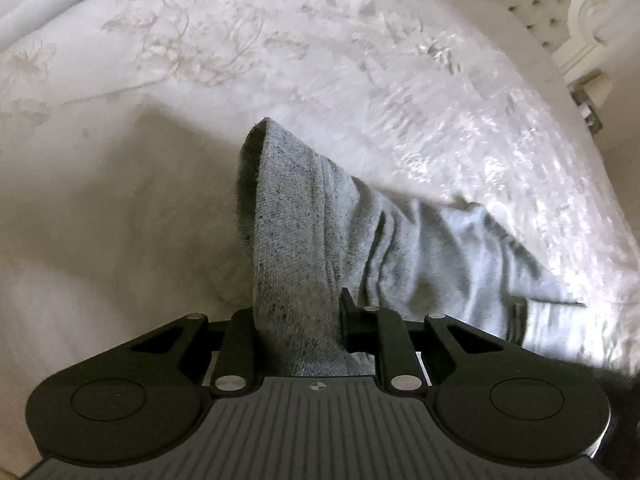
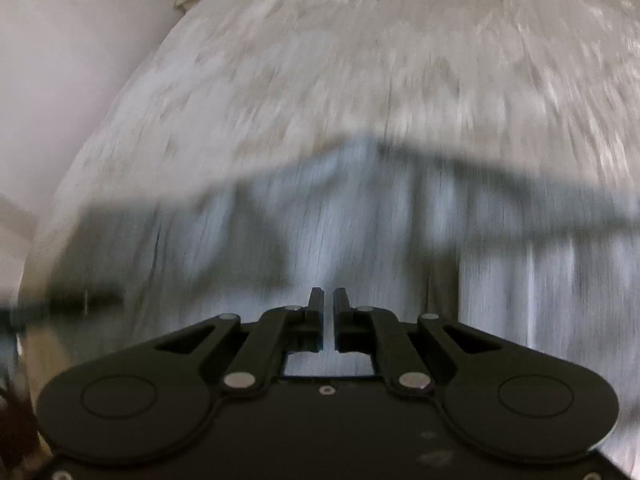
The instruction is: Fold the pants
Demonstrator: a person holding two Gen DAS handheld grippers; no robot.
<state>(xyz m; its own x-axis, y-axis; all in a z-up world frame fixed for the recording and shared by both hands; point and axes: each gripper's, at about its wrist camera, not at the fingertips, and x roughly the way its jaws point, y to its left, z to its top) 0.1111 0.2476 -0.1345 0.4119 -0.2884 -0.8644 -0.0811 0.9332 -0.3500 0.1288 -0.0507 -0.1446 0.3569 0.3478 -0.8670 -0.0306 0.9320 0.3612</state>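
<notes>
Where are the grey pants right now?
The grey pants lie on the white bedspread, one end pinched in the left gripper; in the blurred right wrist view they spread beneath the right gripper, which holds nothing.

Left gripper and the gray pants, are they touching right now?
Touching. The left wrist view shows the gray pants running between the fingers of the left gripper, which close on the fabric from both sides, lifting it off the white bedspread.
</notes>
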